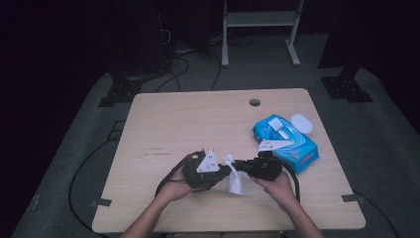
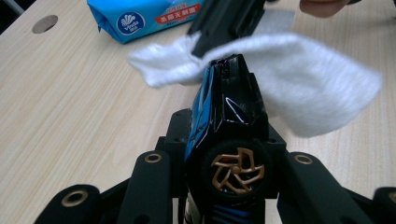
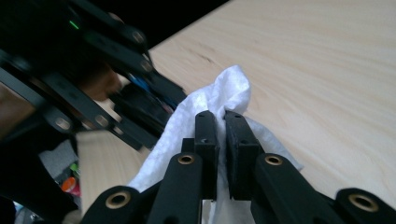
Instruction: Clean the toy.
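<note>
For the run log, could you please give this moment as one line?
left gripper: shut on toy car | right gripper: shut on wet wipe, against car

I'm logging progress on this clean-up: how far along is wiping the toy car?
Done: a wipe is out of the blue pack, whose lid stands open. In hand: the left gripper clamps a black toy car, and the right gripper pinches the wipe against the car's front. Left: probably the rest of the car; how clean it is I can't tell.
</note>
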Demonstrator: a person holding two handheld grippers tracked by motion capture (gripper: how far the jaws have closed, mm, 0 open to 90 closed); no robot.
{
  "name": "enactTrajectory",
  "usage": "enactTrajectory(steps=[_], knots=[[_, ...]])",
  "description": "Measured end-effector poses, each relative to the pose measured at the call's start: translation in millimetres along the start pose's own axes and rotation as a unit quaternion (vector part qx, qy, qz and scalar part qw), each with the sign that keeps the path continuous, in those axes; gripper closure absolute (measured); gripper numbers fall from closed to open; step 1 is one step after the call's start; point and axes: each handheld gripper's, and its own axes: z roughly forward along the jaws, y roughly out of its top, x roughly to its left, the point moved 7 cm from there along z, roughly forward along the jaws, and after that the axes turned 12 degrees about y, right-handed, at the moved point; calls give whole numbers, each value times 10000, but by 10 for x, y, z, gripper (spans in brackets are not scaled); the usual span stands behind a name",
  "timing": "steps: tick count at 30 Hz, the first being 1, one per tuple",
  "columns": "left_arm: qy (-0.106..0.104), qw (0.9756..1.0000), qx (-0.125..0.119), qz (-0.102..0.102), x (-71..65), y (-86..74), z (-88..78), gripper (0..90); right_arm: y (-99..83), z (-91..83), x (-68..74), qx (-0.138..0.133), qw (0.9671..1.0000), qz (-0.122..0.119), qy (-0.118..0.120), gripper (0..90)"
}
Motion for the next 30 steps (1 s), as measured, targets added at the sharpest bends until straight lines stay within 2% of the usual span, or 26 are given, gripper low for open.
enactTrajectory(steps=[4, 7, 10, 13, 15, 20, 23, 26, 30], knots=[[9, 10000, -27, -38, 11, 4, 9, 656, 90, -35, 79, -222, 9996, -82, 185, 838], [-11, 10000, -39, -59, 14, 7, 19, 656, 21, -27, 18, -171, 9998, -9, 117, 838], [-74, 9999, -25, -97, 21, 20, 49, 655, -75, -24, -94, 35, 9999, 110, -66, 837], [-201, 9996, 51, -181, 37, 46, 109, 655, -57, -65, -111, -32, 9998, 92, -145, 837], [-305, 9992, 234, -124, 57, 63, 182, 655, -40, -106, -125, -58, 9997, 61, -232, 838], [-373, 9972, 648, -4, 66, 84, 357, 657, -53, -203, -199, -140, 9989, 129, -424, 837], [-428, 9944, 968, 79, 55, 67, 452, 657, -52, -256, -222, -194, 9985, 168, -486, 837], [-438, 9899, 1342, 95, 54, 27, 547, 658, -53, -258, -225, -183, 9985, 121, -505, 837], [-578, 9871, 1496, 32, 31, -17, 613, 656, -56, -233, -209, -150, 9986, 95, -508, 837]])
